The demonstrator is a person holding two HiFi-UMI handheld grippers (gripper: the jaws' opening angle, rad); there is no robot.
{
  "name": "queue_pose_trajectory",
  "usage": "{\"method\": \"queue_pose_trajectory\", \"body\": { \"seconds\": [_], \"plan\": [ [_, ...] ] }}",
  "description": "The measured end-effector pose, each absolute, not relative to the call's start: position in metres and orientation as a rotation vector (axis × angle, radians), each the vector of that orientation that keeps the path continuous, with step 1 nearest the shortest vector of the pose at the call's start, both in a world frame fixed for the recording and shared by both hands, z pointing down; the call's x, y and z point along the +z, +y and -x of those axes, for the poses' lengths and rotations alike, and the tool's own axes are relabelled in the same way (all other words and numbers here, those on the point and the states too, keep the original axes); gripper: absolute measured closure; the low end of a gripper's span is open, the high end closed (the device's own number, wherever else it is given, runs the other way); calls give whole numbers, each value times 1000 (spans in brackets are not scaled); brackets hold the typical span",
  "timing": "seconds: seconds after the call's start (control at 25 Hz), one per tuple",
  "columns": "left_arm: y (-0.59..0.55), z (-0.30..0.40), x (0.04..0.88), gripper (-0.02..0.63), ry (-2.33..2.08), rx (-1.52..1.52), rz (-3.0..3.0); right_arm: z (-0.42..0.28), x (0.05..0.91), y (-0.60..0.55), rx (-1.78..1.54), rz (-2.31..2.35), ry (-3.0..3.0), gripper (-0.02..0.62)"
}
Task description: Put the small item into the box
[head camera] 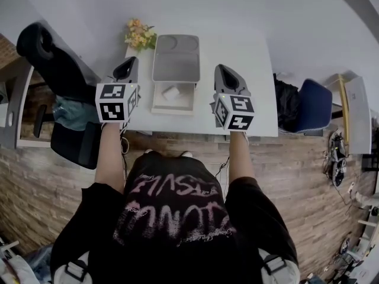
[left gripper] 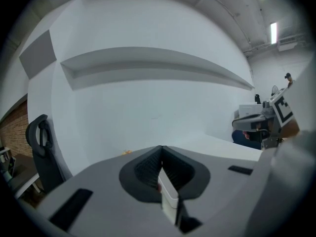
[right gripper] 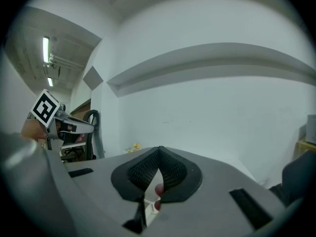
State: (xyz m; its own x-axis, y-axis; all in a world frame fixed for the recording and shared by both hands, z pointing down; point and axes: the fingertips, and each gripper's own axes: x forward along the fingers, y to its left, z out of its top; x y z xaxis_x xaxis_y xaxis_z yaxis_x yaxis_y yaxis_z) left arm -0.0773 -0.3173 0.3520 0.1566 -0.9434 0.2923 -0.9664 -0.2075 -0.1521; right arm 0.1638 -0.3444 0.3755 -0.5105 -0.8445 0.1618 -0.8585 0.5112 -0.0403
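A pale open box (head camera: 157, 101) stands on the white table (head camera: 260, 99), its grey lid (head camera: 176, 59) folded back away from me. A small white item (head camera: 171, 92) lies inside the box's tray. My left gripper (head camera: 130, 63) hovers just left of the box, and my right gripper (head camera: 220, 70) just right of it. Both are shut, with nothing between the pads. In the left gripper view the left gripper (left gripper: 161, 149) has its jaws meeting at the tip, with a bit of the box (left gripper: 169, 197) showing below. The right gripper (right gripper: 159, 152) looks the same in its own view.
Yellow flowers (head camera: 140, 34) sit at the table's far left corner. A black office chair (head camera: 56, 70) stands to the left and a blue chair (head camera: 314, 105) to the right. The near table edge runs just under both grippers, and a white wall lies beyond.
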Motion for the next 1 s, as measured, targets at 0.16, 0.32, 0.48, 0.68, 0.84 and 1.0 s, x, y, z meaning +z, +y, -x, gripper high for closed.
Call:
{"method": "queue_pose_trajectory", "body": {
  "seconds": [0.16, 0.32, 0.48, 0.68, 0.84, 1.0],
  "plan": [
    [-318, 76, 343, 603, -1934, 446, -2335, -166, 371, -346, 160, -1484, -2633, 586],
    [-317, 71, 333, 603, -1944, 429, -2349, -173, 363, -348, 153, -1502, -2638, 586],
    [-318, 68, 327, 603, -1950, 419, -2358, -177, 359, -349, 148, -1511, -2645, 586],
    [-320, 66, 325, 604, -1955, 418, -2367, -181, 356, -353, 139, -1528, -2641, 586],
    [-322, 65, 324, 604, -1954, 408, -2375, -181, 355, -355, 130, -1529, -2641, 586],
    [-323, 64, 324, 603, -1952, 399, -2378, -181, 354, -357, 125, -1527, -2639, 586]
  ]
}}
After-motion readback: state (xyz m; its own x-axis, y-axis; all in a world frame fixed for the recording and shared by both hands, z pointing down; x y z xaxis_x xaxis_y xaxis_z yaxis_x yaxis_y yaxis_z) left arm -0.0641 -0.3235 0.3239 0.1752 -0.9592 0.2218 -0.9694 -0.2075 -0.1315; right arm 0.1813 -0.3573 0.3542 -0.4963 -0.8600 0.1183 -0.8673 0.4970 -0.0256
